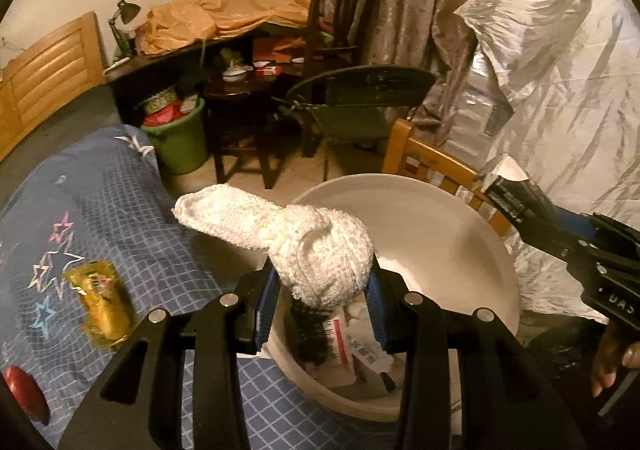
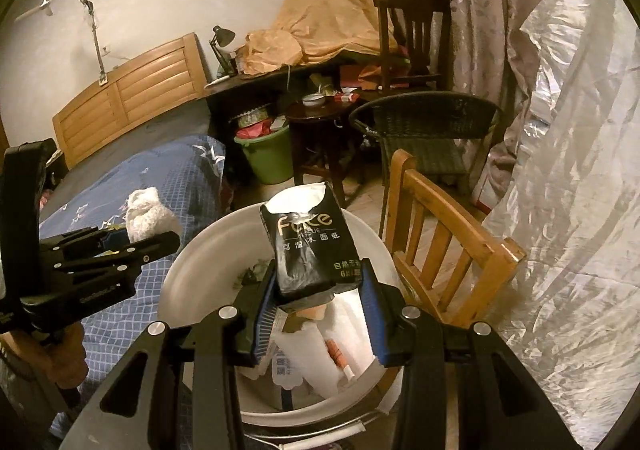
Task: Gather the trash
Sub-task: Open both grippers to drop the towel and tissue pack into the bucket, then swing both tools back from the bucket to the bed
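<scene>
Hand-held grippers tilted down over white bucket [image 2: 200,258]: left hand-held gripper [image 1: 320,300] clamping knotted white towel [image 1: 288,246], long axis toward 10 o'clock; right hand-held gripper [image 2: 320,298] clamping upright black tissue pack [image 2: 308,246].

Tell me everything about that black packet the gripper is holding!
The black tissue pack is a soft, shiny plastic packet with pale "Face" lettering and other print. Its top is torn open, showing white inside. The right gripper pinches its lower end between blue pads, holding it upright and slightly tilted above the white bucket, which already holds other trash.
</scene>
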Demonstrator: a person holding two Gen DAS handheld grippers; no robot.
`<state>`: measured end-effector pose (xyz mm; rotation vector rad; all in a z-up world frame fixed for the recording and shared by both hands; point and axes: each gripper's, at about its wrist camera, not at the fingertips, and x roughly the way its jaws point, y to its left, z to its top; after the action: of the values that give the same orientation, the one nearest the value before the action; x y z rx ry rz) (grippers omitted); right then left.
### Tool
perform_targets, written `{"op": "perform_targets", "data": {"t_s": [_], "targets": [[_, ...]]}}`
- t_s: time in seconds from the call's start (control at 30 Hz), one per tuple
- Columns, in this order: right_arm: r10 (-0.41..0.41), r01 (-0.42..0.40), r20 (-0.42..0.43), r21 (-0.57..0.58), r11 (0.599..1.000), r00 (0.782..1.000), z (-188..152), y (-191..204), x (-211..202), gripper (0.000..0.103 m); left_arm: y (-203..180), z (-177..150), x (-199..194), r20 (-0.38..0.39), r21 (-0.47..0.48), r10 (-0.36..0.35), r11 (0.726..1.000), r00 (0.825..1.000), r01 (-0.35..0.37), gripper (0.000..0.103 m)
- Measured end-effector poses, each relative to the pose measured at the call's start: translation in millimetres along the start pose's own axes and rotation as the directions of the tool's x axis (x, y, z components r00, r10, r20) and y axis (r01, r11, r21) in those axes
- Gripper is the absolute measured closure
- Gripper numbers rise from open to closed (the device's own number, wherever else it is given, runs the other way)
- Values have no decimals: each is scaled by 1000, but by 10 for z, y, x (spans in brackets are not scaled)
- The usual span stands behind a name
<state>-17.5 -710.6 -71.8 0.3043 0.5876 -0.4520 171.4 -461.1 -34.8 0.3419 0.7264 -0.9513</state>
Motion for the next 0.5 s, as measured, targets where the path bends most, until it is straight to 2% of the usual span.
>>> {"op": "perform_targets", "data": {"t_s": [0.13,0.23,0.27,0.33,0.5], "targets": [[5,-5,-9,-2,1000,1000,11,2,32,63,-4,11,30,6,-10,-50,999,999,50,65],[16,-17,-23,-6,1000,1000,36,4,81,56,6,46,75,12,-8,-82,997,997,82,60],[20,-20,-30,-8,1000,999,43,8,109,51,15,58,115,-1,-3,-80,997,997,80,55],[12,-12,-36,-1,1000,999,57,3,168,49,50,77,168,-19,-9,-59,998,998,59,43],[17,-16,-34,15,1000,999,56,13,203,49,120,94,149,-7,-22,-53,998,999,53,39]]}}
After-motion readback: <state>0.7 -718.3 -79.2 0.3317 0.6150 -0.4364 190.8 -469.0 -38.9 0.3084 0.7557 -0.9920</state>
